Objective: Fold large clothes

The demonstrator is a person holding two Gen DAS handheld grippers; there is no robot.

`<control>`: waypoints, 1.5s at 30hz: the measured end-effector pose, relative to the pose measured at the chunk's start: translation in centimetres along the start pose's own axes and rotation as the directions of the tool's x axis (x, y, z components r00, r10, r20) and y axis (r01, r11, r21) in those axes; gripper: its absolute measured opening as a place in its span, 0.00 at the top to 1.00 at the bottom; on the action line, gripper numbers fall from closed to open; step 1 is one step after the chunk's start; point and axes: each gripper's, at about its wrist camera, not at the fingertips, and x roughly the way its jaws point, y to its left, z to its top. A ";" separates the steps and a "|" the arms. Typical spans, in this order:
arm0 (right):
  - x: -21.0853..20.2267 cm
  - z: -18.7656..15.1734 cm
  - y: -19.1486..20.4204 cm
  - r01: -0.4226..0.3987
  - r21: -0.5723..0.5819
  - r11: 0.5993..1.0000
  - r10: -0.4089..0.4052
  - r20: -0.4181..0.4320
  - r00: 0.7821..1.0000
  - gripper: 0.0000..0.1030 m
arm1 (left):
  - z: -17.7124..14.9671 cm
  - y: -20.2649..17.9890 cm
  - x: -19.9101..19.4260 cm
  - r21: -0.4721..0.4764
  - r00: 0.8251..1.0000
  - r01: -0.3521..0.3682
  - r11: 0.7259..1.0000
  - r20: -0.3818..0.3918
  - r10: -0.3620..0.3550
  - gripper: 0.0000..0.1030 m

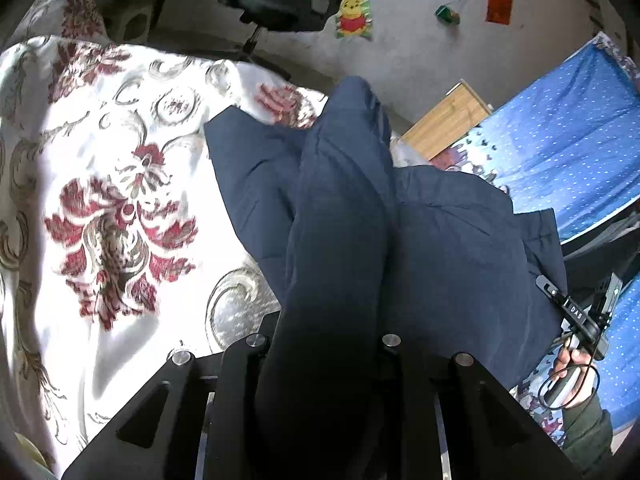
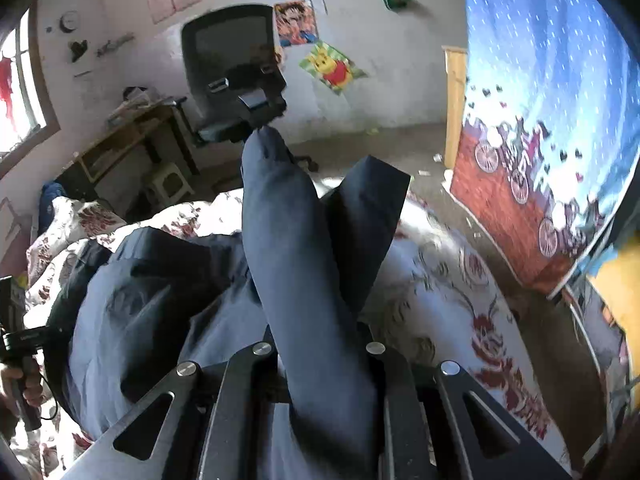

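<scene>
A large navy garment lies partly spread on a white bedspread with red flowers. My left gripper is shut on a thick fold of it, which drapes over the fingers and hides them. In the right wrist view the same garment spreads to the left, and my right gripper is shut on another bunched fold that rises between its fingers. The fingertips are hidden by cloth. The right gripper and the hand holding it show in the left wrist view; the left gripper shows at the right wrist view's left edge.
A blue dotted curtain hangs beside the bed. A black office chair and a cluttered desk stand across the floor by the wall. A wooden panel stands beyond the bed.
</scene>
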 end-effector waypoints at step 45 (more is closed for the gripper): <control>-9.4 -4.1 0.8 0.050 0.053 0.997 -0.057 0.149 0.987 0.00 | -9.9 -11.6 -10.6 0.164 0.909 -0.371 0.914 0.267 0.321 0.05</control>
